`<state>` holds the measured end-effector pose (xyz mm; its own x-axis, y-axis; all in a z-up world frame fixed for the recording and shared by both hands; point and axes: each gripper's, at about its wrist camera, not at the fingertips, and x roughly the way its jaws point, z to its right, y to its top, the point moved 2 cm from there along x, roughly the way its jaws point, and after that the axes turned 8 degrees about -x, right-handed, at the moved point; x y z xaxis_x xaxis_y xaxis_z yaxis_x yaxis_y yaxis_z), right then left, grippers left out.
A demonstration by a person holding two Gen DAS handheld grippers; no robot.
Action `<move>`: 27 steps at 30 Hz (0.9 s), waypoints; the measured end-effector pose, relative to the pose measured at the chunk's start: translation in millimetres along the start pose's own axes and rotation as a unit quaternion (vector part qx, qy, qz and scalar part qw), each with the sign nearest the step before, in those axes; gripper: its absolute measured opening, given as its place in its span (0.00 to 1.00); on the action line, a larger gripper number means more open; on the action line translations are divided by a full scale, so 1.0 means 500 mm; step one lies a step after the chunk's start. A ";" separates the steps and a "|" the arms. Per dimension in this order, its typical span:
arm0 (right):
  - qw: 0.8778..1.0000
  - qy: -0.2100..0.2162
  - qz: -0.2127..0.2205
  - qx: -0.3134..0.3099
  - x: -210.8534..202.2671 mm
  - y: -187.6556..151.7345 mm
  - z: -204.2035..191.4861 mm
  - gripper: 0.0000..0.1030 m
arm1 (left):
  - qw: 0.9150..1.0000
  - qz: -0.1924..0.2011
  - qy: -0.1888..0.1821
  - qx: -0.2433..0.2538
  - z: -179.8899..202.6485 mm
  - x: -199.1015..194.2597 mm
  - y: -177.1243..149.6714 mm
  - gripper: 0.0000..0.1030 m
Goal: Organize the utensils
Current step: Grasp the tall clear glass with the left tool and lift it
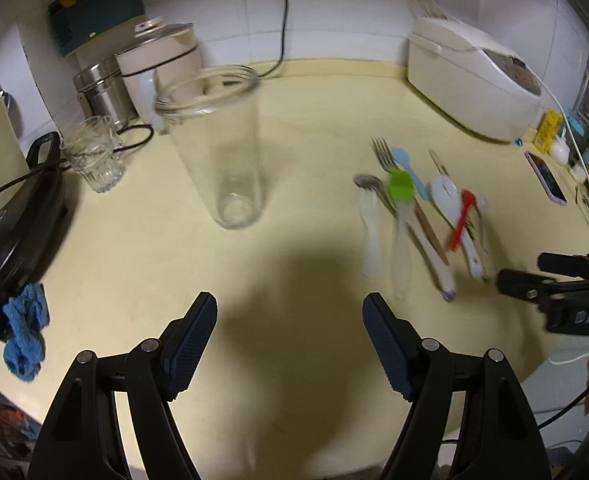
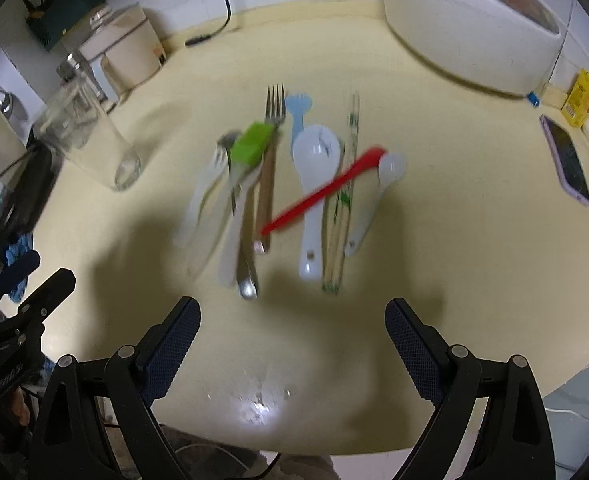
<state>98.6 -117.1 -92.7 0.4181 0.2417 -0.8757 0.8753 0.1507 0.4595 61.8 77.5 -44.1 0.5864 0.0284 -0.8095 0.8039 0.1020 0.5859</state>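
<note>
Both grippers hang wide open and empty over the counter (image 1: 134, 248): the left gripper (image 1: 290, 344) faces the tall glass (image 1: 222, 148), upright and empty. Rightward, the right gripper (image 2: 292, 344) is nearer the utensils (image 2: 286, 184), which lie just ahead of it, handles pointing toward its fingers, well apart from the glass.

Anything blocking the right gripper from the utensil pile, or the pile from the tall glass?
Nothing visible: bare cream countertop lies between the open right gripper and the utensil pile, and between it and the tall clear glass.
</note>
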 end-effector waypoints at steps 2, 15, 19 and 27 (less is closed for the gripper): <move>1.000 -0.006 0.019 0.001 -0.012 0.017 -0.006 0.91 | 1.000 0.011 -0.013 0.001 -0.028 0.009 0.013 0.77; 0.994 -0.049 0.092 0.025 -0.059 0.135 -0.051 0.89 | 0.976 0.110 -0.164 0.094 -0.195 0.106 0.127 0.77; 0.991 -0.076 0.095 0.049 -0.080 0.147 -0.040 0.87 | 0.970 0.097 -0.181 0.127 -0.183 0.159 0.138 0.77; 0.985 -0.095 0.113 0.092 -0.128 0.149 0.002 0.87 | 0.965 0.124 -0.182 0.144 -0.160 0.219 0.141 0.77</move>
<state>136.9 -122.1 -2.4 0.6296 0.0624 -0.7744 0.7768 -0.0661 0.6263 174.5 167.2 -94.5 0.7185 -0.3404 -0.6065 0.5972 -0.1451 0.7889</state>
